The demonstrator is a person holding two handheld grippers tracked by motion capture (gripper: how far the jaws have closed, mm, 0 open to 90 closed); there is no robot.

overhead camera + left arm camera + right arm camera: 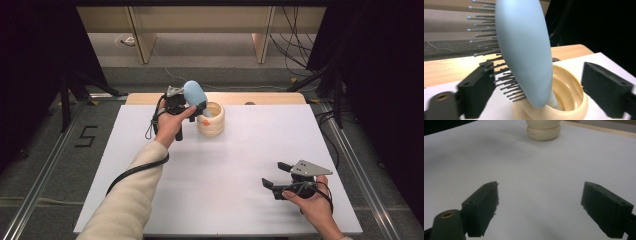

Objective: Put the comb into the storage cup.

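A pale blue hairbrush (524,50) stands nearly upright with its handle end down inside a cream ringed holder (569,100), its bristles (489,50) pointing toward the left jaw in the left gripper view. In the high view the hairbrush (194,93) rises from the holder (211,119) at the far middle of the desk (225,165), leaning toward the left hand (170,125). A small orange object (205,121) shows at the holder's near rim; what it is cannot be told.

The left tongs (197,112) sit just beside the holder. Their jaws are spread on either side of the brush head: the bristle tips reach to the left jaw, while the right jaw stands clear of the smooth back, so the brush is between the jaws but not clamped.

The right tongs (275,175), held in the right hand (312,200), lie low over the near right part of the desk, well apart from the holder, pointing left. Their jaws are wide apart with nothing between them; in the right gripper view the bare white desk (536,182) lies between the jaws and the holder's base (543,131) stands far off.
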